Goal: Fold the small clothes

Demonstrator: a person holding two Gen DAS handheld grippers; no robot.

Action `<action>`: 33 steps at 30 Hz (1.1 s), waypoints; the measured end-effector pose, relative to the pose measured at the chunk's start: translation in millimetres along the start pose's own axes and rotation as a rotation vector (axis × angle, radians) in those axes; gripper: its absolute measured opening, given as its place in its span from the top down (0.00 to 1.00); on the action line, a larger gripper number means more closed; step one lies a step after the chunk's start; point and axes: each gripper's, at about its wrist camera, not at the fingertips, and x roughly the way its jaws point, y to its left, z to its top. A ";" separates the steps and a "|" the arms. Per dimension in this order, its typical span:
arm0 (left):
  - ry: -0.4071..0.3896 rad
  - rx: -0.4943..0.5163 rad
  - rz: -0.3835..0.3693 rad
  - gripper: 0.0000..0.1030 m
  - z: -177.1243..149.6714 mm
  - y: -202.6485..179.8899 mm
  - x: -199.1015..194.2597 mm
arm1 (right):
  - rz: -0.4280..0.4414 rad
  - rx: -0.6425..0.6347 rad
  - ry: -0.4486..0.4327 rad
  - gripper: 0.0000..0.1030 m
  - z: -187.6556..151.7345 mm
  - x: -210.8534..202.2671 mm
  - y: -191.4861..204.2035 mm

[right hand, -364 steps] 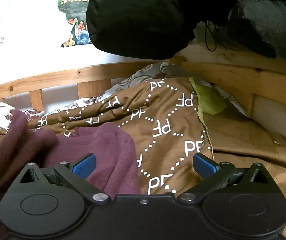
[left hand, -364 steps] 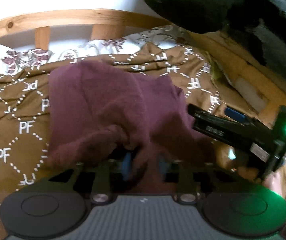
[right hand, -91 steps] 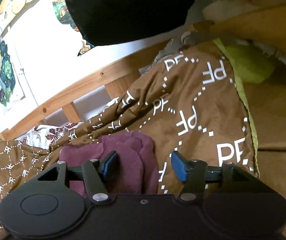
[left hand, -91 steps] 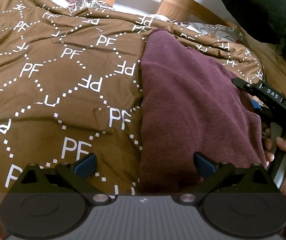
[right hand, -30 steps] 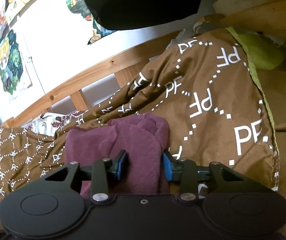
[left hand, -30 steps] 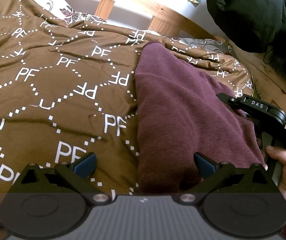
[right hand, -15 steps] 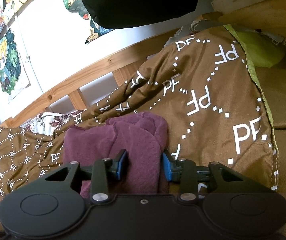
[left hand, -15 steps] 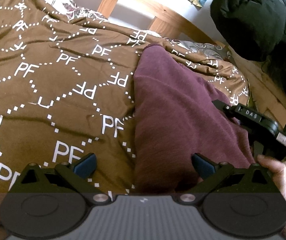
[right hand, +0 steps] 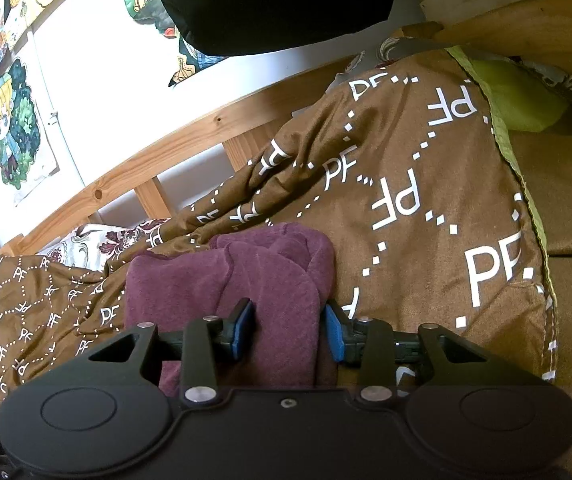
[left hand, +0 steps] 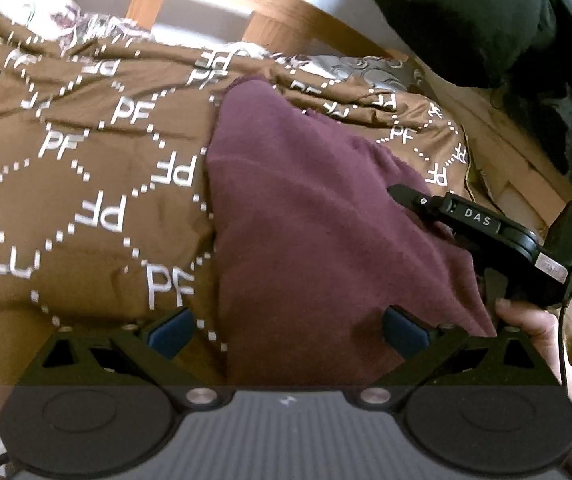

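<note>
A maroon garment (left hand: 318, 216) lies folded in a long strip on the brown "PF" blanket (left hand: 85, 184). My left gripper (left hand: 286, 330) is open over the garment's near end, its blue pads wide apart, holding nothing. My right gripper (right hand: 288, 330) is shut on the thick folded edge of the maroon garment (right hand: 245, 276), blue pads pressing it from both sides. In the left wrist view the right gripper's black body (left hand: 486, 232) sits at the garment's right edge, held by a hand (left hand: 526, 320).
A wooden bed rail (right hand: 145, 164) runs behind the blanket, with a white wall and posters (right hand: 13, 128) above. A black jacket (left hand: 466, 20) hangs at the upper right. A lime-green cloth (right hand: 518, 96) and floral bedding (left hand: 77, 28) lie at the edges.
The right gripper stays clamped on the garment's folded edge. The left gripper stays open and has tilted slightly, shifting the view left and downward.
</note>
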 end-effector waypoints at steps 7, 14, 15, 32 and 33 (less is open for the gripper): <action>-0.001 -0.038 -0.016 0.00 -3.9 9.0 4.7 | 0.008 0.000 0.002 0.54 -0.2 0.7 -0.3; 0.024 -0.052 -0.027 0.05 -0.3 9.0 2.8 | 0.000 -0.023 0.007 0.49 0.3 1.8 4.3; 0.029 -0.056 -0.036 0.09 0.2 8.6 2.0 | -0.002 -0.023 0.006 0.49 0.3 1.7 4.6; 0.079 -0.140 0.000 0.43 7.4 1.4 -15.6 | 0.003 0.004 -0.017 0.77 4.8 -7.5 15.4; 0.080 -0.139 -0.003 0.45 7.4 2.0 -17.7 | 0.004 -0.002 -0.022 0.78 5.0 -9.7 18.4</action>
